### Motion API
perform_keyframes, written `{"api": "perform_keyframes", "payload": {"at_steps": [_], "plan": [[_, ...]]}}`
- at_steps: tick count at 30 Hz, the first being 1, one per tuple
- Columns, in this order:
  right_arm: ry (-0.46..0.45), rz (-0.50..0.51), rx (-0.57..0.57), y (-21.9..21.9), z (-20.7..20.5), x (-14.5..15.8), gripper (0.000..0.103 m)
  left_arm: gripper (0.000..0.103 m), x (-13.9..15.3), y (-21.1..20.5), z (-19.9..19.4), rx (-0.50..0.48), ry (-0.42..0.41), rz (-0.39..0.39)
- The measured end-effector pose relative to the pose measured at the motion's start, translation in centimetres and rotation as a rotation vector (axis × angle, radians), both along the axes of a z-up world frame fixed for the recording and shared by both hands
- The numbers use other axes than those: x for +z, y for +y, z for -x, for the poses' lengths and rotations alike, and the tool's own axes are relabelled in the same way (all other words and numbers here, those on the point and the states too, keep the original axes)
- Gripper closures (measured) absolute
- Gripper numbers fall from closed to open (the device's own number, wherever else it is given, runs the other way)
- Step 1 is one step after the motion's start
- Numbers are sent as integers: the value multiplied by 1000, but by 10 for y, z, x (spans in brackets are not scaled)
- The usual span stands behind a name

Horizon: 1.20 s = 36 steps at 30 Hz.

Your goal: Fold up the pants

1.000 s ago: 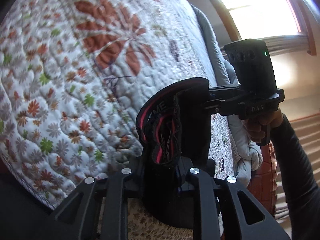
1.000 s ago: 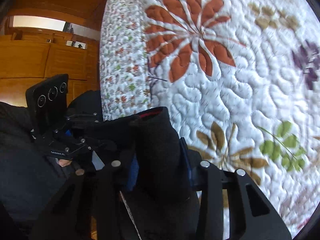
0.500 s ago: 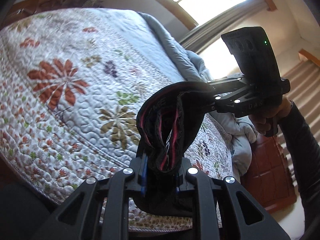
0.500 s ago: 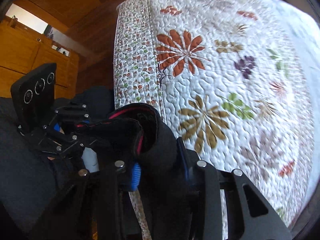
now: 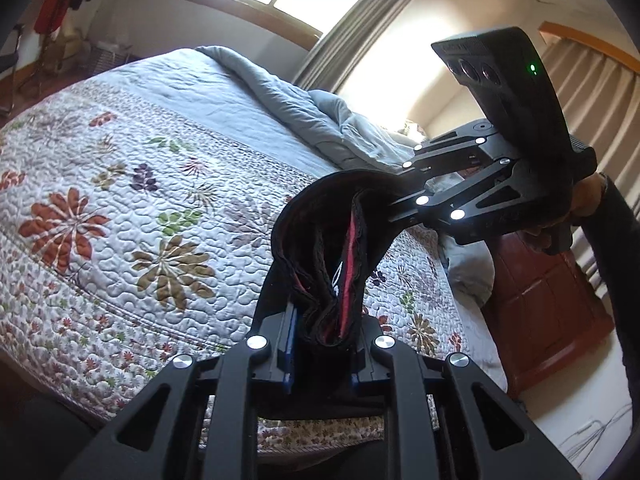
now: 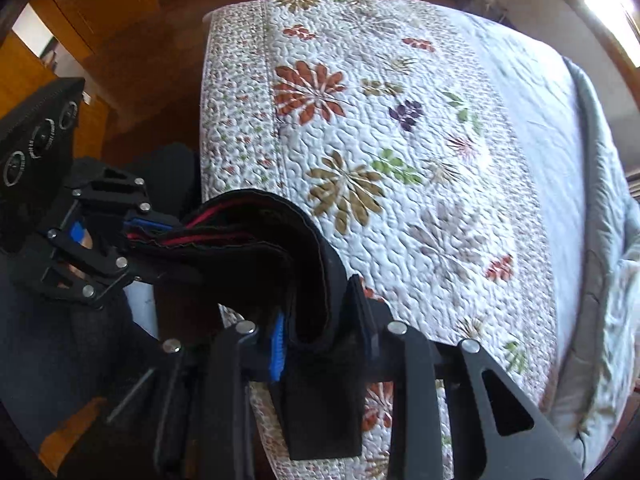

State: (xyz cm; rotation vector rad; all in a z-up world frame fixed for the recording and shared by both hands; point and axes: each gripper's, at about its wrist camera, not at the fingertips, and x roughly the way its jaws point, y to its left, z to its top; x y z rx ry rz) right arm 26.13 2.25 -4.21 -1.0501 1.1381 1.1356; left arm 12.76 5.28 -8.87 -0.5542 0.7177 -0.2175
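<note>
Both hand-held grippers have risen with the pants (image 5: 332,256): the left hand-held gripper (image 5: 322,344) is clamped shut on the waistband at lower centre, while the right hand-held gripper (image 6: 320,344) has just tightened on it. The bed (image 6: 420,128) now lies farther below, ready for spreading.

We note a bed (image 5: 120,208) covered by a white quilt (image 6: 400,160) with a floral pattern. A crumpled grey duvet (image 5: 304,116) lies bunched along its far side. The bed stands on a wooden floor (image 6: 160,64).
</note>
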Motion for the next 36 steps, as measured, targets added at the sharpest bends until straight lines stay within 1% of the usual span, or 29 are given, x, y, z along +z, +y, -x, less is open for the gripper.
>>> {"api": "perform_keyframes", "payload": {"at_steps": [8, 14, 20, 27, 36], "plan": [[-96, 25, -19, -37, 9, 11, 79, 84, 21, -44, -2, -54, -19, -65], [-164, 25, -44, -74, 17, 19, 81, 85, 31, -77, -2, -98, -46, -90], [-201, 11, -78, -113, 21, 20, 82, 86, 36, -111, -2, -148, -62, -109], [-217, -9, -120, -155, 22, 15, 83, 86, 33, -145, -7, -199, -62, -124], [-220, -14, -150, -185, 15, 8, 85, 86, 29, -172, -17, -238, -54, -126]]}}
